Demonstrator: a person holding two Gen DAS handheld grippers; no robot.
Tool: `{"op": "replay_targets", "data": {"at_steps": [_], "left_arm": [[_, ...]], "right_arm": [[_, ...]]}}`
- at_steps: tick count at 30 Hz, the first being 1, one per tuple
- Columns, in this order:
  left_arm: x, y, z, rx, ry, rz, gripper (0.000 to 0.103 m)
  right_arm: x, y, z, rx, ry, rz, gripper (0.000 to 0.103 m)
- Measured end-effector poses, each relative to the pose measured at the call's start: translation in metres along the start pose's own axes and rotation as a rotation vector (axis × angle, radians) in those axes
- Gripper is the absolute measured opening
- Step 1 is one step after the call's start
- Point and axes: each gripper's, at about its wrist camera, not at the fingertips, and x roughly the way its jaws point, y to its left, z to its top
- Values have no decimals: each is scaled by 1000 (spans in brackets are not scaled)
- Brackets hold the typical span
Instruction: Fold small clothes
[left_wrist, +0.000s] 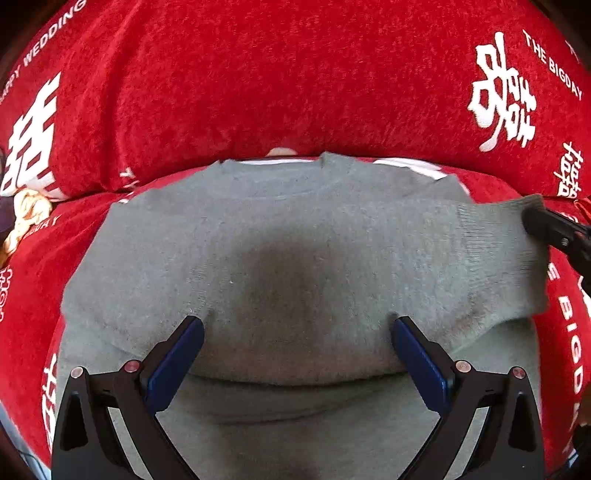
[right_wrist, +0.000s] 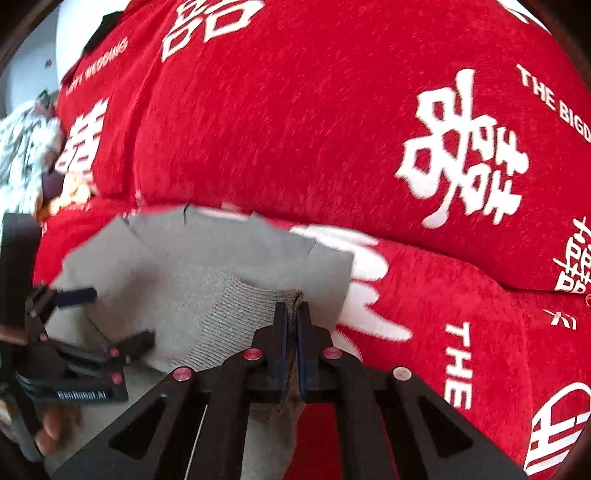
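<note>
A small grey knit sweater (left_wrist: 295, 258) lies on a red sofa cover, its neckline toward the backrest. One sleeve is folded across the body. My left gripper (left_wrist: 297, 328) is open, its blue-padded fingers (left_wrist: 177, 362) resting on the folded sleeve over the sweater's middle. My right gripper (right_wrist: 293, 314) is shut on the ribbed sleeve cuff (right_wrist: 258, 306) and holds it over the sweater (right_wrist: 184, 266). The right gripper shows at the right edge of the left wrist view (left_wrist: 554, 229), at the cuff (left_wrist: 498, 229). The left gripper shows open at the left of the right wrist view (right_wrist: 110, 317).
The red sofa cover (left_wrist: 295, 85) with white characters and lettering forms the seat and the backrest (right_wrist: 295, 110) just behind the sweater. A beige and white bundle (left_wrist: 26, 214) lies at the left end of the seat; it also shows in the right wrist view (right_wrist: 26, 155).
</note>
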Motion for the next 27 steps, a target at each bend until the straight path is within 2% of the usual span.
{"op": "replay_targets", "data": {"at_steps": [3, 7, 9, 12, 15, 17, 19, 20, 22, 24, 25, 27], "left_arm": [[12, -11, -2, 34, 28, 6, 102], [13, -2, -1, 5, 39, -25, 102], [8, 5, 0, 1, 39, 4, 102], [1, 18, 4, -19, 12, 17, 102], [11, 32, 6, -43, 46, 47, 102], [20, 44, 4, -65, 78, 39, 102], [20, 52, 2, -71, 72, 24, 102], [19, 56, 2, -62, 75, 35, 102], [11, 66, 1, -61, 75, 61, 102], [-3, 82, -3, -81, 53, 82, 102], [-11, 91, -7, -101, 39, 63, 102], [-18, 101, -15, -125, 43, 17, 102]], "right_arm": [[24, -4, -5, 7, 60, -15, 4], [39, -8, -13, 37, 120, 15, 7], [32, -15, -13, 102, 117, 43, 10], [7, -24, -10, 198, 48, 50, 13], [-6, -8, -7, 208, 15, 109, 28], [-1, 13, -7, 167, 50, 143, 62], [10, 30, -12, 118, 96, 121, 66], [22, 36, -16, 93, 148, 76, 65], [31, 35, -22, 100, 196, 26, 65], [15, 39, -19, 113, 174, -32, 66], [9, 41, -17, 112, 167, -58, 66], [-12, 52, -17, 122, 110, -66, 77]]}}
